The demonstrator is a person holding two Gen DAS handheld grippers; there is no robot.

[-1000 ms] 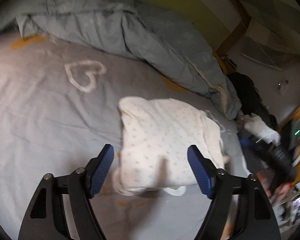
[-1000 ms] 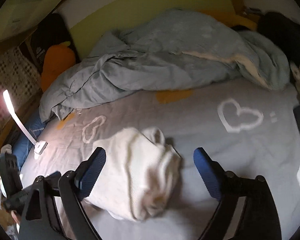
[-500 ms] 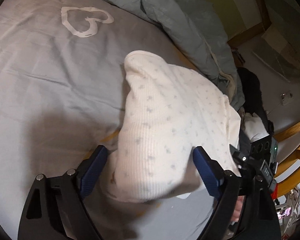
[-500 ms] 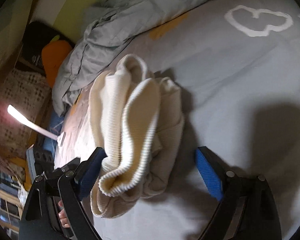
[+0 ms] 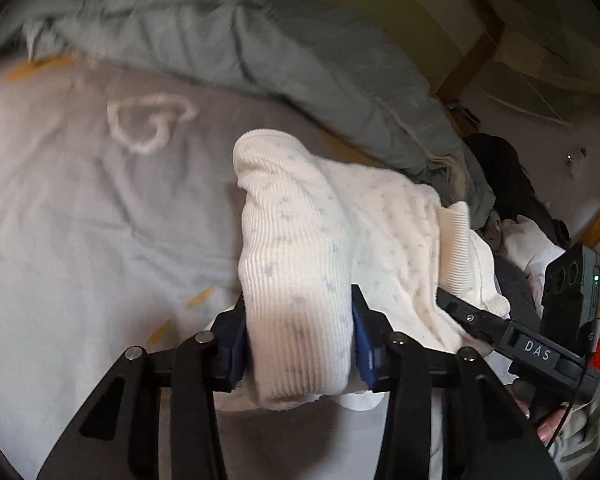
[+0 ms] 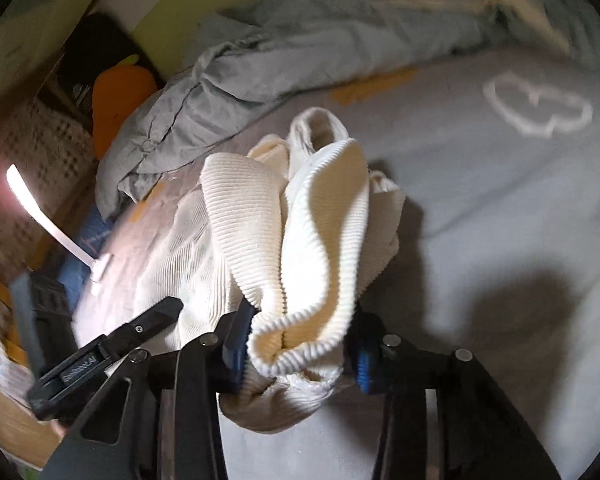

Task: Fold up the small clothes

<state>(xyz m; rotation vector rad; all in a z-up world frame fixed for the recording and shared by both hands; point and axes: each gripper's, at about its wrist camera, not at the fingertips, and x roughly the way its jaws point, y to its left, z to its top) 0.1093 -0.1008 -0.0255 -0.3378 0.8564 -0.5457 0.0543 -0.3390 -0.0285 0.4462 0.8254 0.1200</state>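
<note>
While your left gripper (image 5: pixel 298 336) closes its jaws onto the near left end of the white ribbed garment (image 5: pixel 340 240), your right gripper (image 6: pixel 296 344) closes onto its bunched cuff end at the near right. That garment lies on the grey bedsheet (image 5: pixel 80 220), near the rumpled duvet (image 5: pixel 220 40). You look only partway: it is gathered into a loose bundle, no tidy finished fold yet.
</note>
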